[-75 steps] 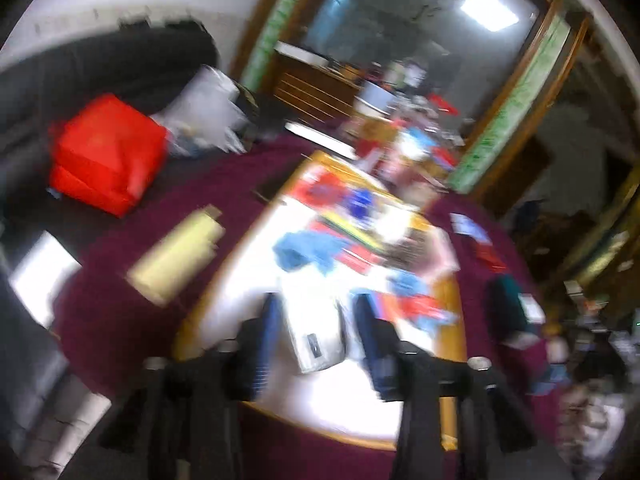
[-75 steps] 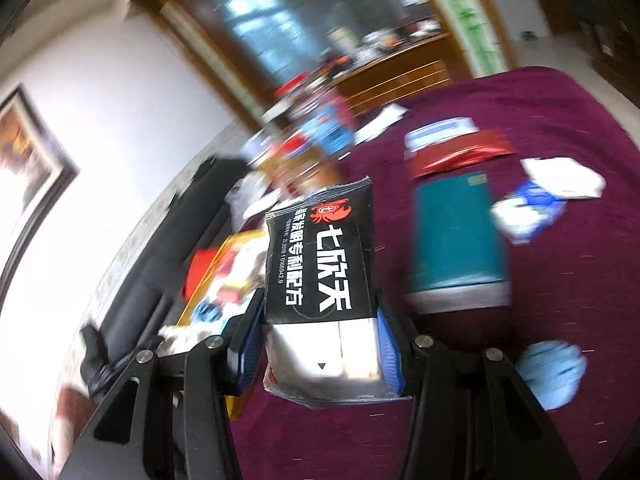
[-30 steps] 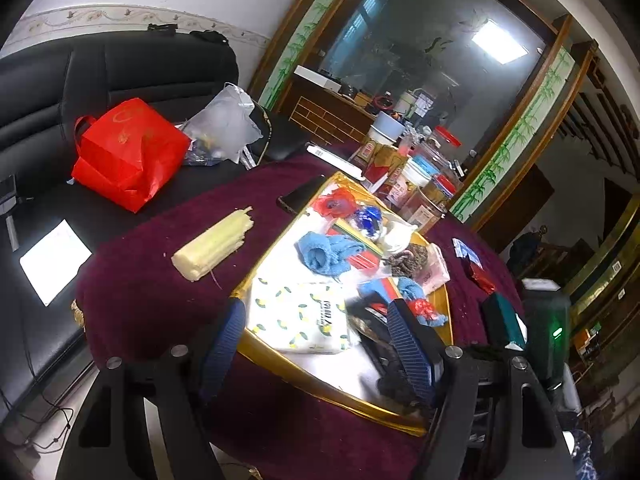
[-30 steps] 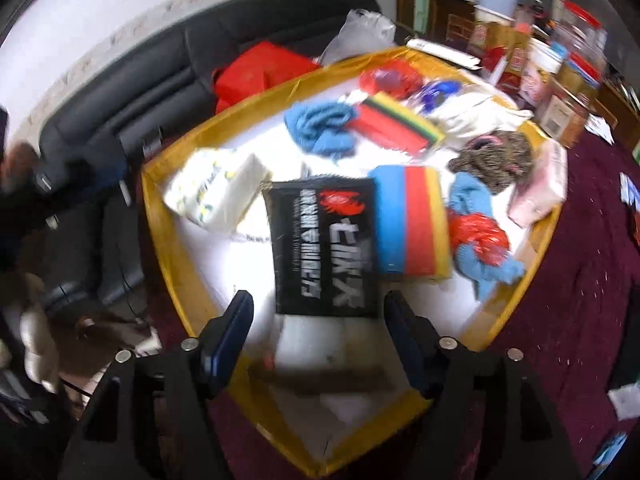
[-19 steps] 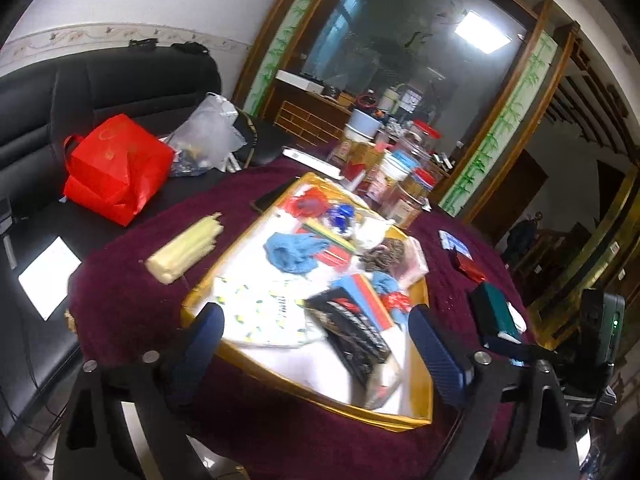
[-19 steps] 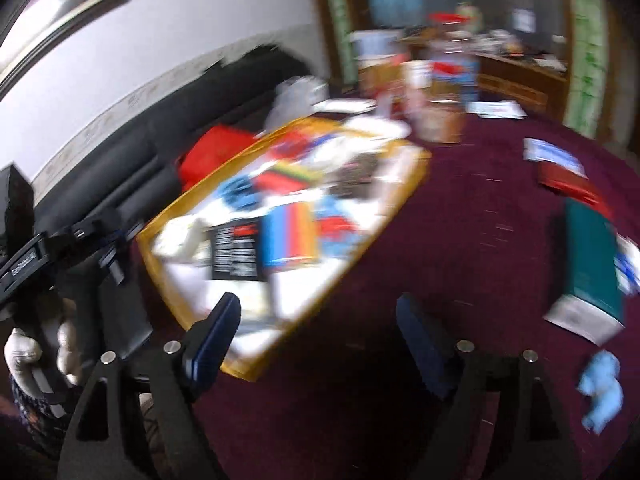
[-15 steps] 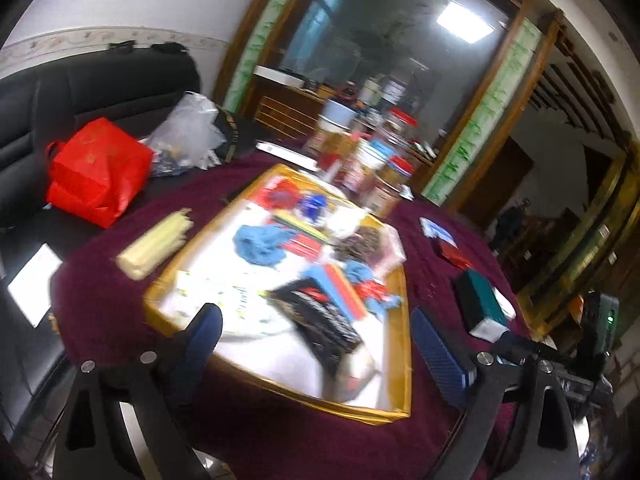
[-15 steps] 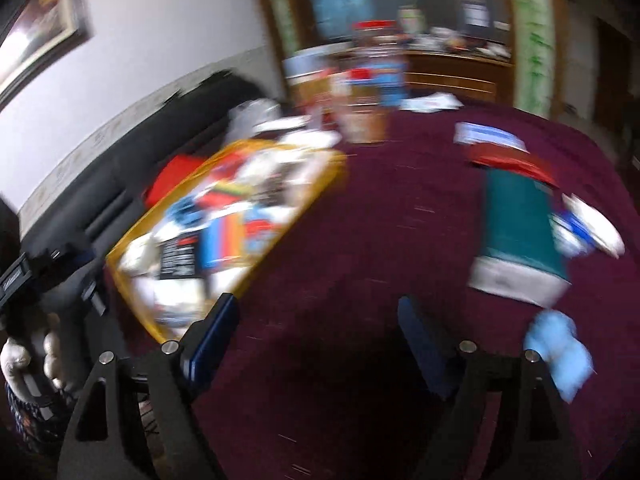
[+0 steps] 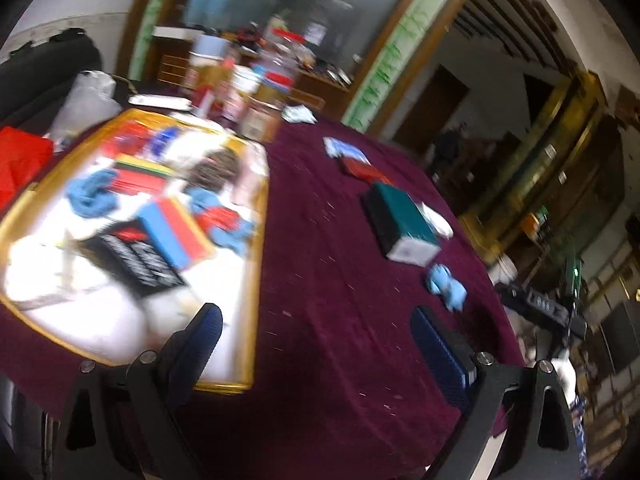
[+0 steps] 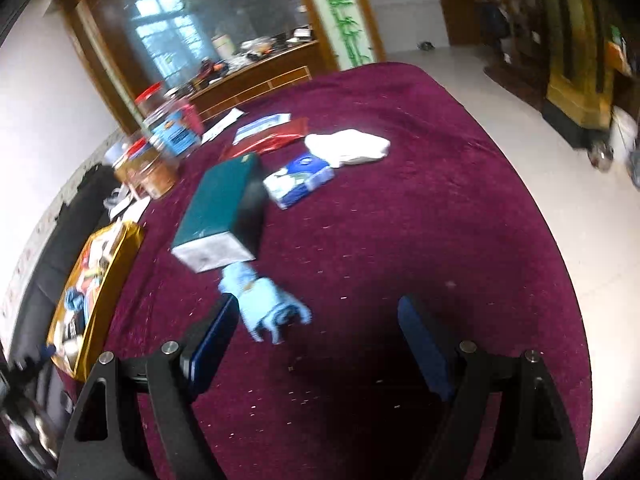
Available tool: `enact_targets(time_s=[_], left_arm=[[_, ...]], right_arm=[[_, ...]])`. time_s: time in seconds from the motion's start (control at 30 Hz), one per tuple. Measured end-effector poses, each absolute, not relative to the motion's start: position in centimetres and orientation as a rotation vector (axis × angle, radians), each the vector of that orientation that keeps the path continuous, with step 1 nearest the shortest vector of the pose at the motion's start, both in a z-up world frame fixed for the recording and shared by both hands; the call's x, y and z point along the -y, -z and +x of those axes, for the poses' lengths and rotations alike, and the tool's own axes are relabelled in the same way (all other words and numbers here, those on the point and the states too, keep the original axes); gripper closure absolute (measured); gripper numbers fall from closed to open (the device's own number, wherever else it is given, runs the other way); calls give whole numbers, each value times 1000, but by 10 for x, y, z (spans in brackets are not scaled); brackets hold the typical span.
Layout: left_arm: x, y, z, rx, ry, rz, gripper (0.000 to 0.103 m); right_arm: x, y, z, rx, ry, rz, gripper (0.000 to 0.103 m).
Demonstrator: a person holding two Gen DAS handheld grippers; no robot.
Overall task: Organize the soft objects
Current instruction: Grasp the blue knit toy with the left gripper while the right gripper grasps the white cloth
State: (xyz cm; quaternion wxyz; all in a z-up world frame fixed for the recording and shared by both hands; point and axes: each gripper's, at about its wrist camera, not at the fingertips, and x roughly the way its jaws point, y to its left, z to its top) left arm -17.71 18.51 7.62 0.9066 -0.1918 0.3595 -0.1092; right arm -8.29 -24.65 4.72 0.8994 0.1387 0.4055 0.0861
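Left gripper [image 9: 316,340]: jaws spread wide, nothing between them; only the maroon tablecloth [image 9: 340,320] is seen in the gap. The ribbed blue pads [image 9: 440,356] are clear of every object.

Right gripper [image 10: 316,340]: jaws likewise released and empty. A crumpled light-blue cloth [image 10: 264,300] lies on the tablecloth just beside the left pad; contact cannot be told.

Soft objects already gathered are seen in the gold-rimmed tray [image 9: 256,240], a flat rectangle with a white floor: a black packet with white lettering [image 9: 132,256], a striped blue-and-red sponge block [image 9: 176,232], a bunched blue cloth [image 9: 94,196]. All are blurred.

Still out on the velvety, lint-flecked cloth: the light-blue cloth, a soft blue-and-white tissue pack [image 10: 300,180] and a folded white cloth [image 10: 348,148]. A rigid dark-green box [image 10: 224,208], oblong with a pale end face, lies touching or just beside the light-blue cloth.
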Motion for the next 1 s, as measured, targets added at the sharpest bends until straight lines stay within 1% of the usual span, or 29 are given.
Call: enact_targets(time_s=[0.2, 0.4, 0.53, 0.63, 0.73, 0.87, 1.0], left_arm=[[-131, -71, -171, -810, 320, -298, 6], [-86, -58, -135, -891, 337, -193, 6], [-67, -33, -101, -967, 339, -181, 6], [-63, -12, -88, -1038, 339, -214, 6], [-61, -11, -90, -1002, 348, -200, 1], [-61, -9, -97, -957, 357, -200, 1], [-61, -8, -99, -939, 368, -198, 1]], right_arm=[[248, -35, -65, -871, -197, 326, 22], [235, -32, -34, -923, -241, 348, 22], [234, -33, -9, -947, -263, 410, 22], [236, -36, 5, -950, -232, 406, 22], [238, -43, 25, -936, -170, 332, 22], [239, -49, 62, -914, -70, 202, 22], [239, -42, 110, -945, -33, 160, 22]])
